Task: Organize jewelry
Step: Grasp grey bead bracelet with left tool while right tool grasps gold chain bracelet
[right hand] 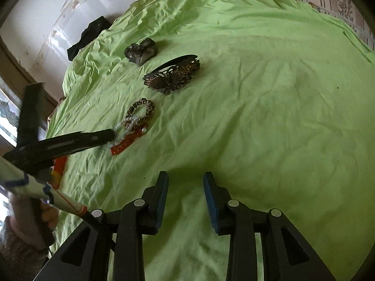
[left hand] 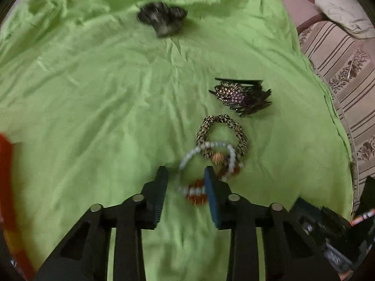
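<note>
Green sheet [left hand: 93, 93], blurred dark clip [left hand: 161, 21]

1. Green cloth [left hand: 93, 93]: wrinkled and creased, it covered nearly the whole working surface in both views.
2. Striped, floral-patterned upholstery [left hand: 339, 70]: it lay beyond the cloth's right edge in the left wrist view.
3. White crumpled fabric [left hand: 339, 11]: it rested on that upholstery, at the upper right.
4. Black cloth item [right hand: 89, 36]: it lay at the green cloth's far left edge, against a white wall [right hand: 35, 18].
5. Red-orange object [left hand: 7, 175]: blurred, at the left frame edge; what it was could not be told.
</note>
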Available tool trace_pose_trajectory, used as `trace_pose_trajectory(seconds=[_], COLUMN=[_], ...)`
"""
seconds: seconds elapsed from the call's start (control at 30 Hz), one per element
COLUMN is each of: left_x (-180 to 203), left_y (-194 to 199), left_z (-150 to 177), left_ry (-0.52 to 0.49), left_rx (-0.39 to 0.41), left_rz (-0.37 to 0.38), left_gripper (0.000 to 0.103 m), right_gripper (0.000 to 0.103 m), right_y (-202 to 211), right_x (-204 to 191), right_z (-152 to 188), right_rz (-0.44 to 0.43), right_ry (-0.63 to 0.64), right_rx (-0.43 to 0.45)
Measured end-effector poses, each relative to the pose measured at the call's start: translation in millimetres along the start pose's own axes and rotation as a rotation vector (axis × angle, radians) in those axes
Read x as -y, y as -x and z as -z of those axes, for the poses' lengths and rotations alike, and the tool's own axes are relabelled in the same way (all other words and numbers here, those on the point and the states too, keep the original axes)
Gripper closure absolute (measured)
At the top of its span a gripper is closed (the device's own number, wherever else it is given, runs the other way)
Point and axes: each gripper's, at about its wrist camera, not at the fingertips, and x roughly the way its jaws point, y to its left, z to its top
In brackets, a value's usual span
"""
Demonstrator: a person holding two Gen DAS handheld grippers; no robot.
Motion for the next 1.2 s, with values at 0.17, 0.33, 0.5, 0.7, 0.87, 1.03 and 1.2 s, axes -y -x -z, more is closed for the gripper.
trace_pose_trajectory(seconds=[0.17,0.33,0.5,0.7,0.87,1.03,1.2], left_x=[-8,-34,-55,-59,-52,-42,-27], left_y=[6,27,32,26,25,54,108], left_z=[2,21,43,39,38,51,68], left_ry=[0.012,0.072,0.098,0.132,0.131,0.128,0.107], left_rx=[0.025,0.051,0.049,0.063,0.075,0.120,0.193], left_rz=[-0.030,-0.033,-0.070,-0.040,-0.045,-0.026,0.015], left_gripper=[0.097,0.097,0.097,0.097,0.098,0.098,0.098], right_gripper=[0.068,0.067,0.067,0.067,0.090,0.095,0.095], right_y=[-3,-9,-27,-70,-94,-61,-7], right_x=[-1,-8,-28,-61,-65,-58,-61], right_z=[0,-15,-46,-79,-78,-70,-56], right_rz=[-0.001,-0.008,-0.033,-0.042,0.030,0.004,0.013], right_ry=[0.018,0.030,0.066,0.108,0.141,0.114,0.135], right_rx=[0.003,-0.007,0.007,-0.023,-0.053,-0.037,0.027])
